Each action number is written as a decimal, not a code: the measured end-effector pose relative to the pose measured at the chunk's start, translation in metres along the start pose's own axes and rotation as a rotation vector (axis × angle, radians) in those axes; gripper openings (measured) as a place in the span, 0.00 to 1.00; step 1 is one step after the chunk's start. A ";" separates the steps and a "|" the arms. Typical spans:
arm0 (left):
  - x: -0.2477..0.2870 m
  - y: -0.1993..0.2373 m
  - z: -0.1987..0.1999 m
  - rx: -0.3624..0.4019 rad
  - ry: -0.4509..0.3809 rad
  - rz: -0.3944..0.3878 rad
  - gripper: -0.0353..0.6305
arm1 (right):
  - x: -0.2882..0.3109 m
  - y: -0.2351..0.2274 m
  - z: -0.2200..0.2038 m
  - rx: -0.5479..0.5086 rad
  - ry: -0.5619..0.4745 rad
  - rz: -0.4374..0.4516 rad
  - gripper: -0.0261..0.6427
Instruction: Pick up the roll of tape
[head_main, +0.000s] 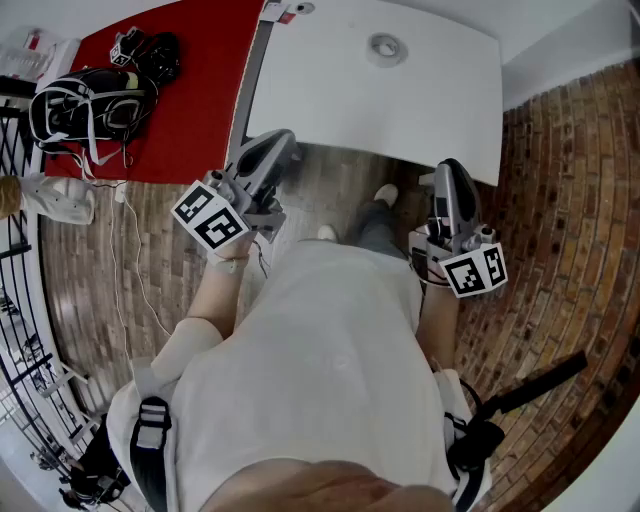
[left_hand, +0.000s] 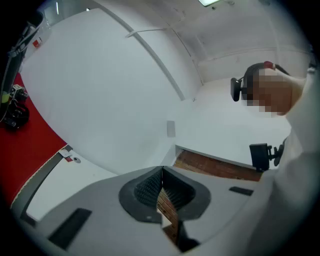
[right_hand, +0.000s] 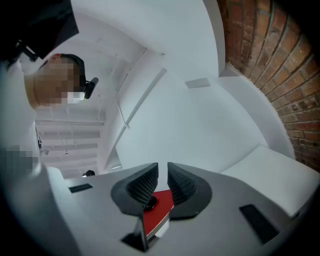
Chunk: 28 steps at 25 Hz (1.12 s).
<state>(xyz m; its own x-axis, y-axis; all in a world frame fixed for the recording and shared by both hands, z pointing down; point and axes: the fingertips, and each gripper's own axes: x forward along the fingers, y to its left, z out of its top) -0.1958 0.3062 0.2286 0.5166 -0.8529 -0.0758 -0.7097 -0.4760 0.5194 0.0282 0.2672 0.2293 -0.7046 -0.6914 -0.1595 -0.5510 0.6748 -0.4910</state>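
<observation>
The roll of tape (head_main: 386, 46) is a small greyish ring lying flat on the white table (head_main: 320, 100), near its far edge. Neither gripper view shows it. My left gripper (head_main: 281, 143) is held level at the table's near left corner, well short of the tape; in its own view the ribbed pads meet, so the left gripper (left_hand: 161, 173) is shut on nothing. My right gripper (head_main: 449, 168) hovers off the table's near right edge, tilted slightly up. A narrow gap separates the pads of the right gripper (right_hand: 163, 174), with nothing between them.
A red table (head_main: 180, 110) adjoins the white one on the left and carries a black backpack (head_main: 90, 100) and a smaller black device (head_main: 158, 54). Brick flooring (head_main: 560, 200) lies to the right, wood flooring (head_main: 120, 260) with cables to the left.
</observation>
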 end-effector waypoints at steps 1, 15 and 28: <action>0.005 0.002 -0.001 0.002 0.002 0.002 0.06 | 0.002 -0.006 0.001 0.003 0.001 0.000 0.10; 0.109 0.058 -0.005 0.001 0.039 0.084 0.07 | 0.077 -0.116 0.015 0.054 0.034 0.023 0.11; 0.207 0.116 -0.001 0.034 0.120 0.215 0.07 | 0.159 -0.216 0.033 0.099 0.111 0.061 0.11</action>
<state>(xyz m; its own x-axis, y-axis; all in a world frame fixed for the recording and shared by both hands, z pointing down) -0.1710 0.0751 0.2736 0.4040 -0.9045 0.1363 -0.8239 -0.2951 0.4839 0.0498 0.0032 0.2815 -0.7834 -0.6136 -0.0985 -0.4628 0.6818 -0.5666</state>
